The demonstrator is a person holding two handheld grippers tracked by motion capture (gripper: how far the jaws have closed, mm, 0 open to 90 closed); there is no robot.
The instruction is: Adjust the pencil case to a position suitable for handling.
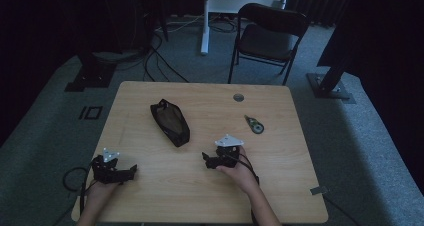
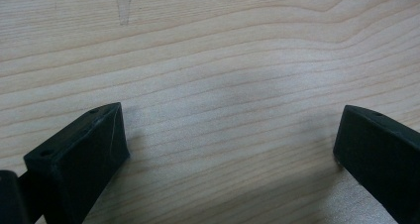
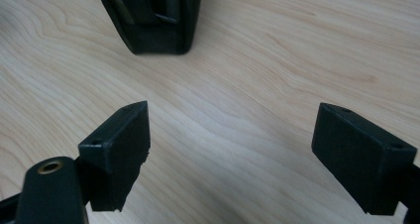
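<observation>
A black zip pouch (image 1: 170,121) lies slantwise on the wooden table (image 1: 150,196), left of centre; its near end (image 3: 153,18) fills the top of the right gripper view. A small correction-tape dispenser (image 1: 254,124) lies to the right of the pouch. My left gripper (image 1: 131,172) rests low at the table's front left, open, over bare wood (image 2: 228,85). My right gripper (image 1: 206,160) sits near the middle front, open, pointing toward the pouch's near end with a gap of table between. Nothing is held between either pair of jaws.
A round cable grommet (image 1: 238,97) is set in the table's far edge. Behind the table stand a black folding chair (image 1: 270,36) and a white stand leg (image 1: 204,21). Cables run over the grey carpet at the back left.
</observation>
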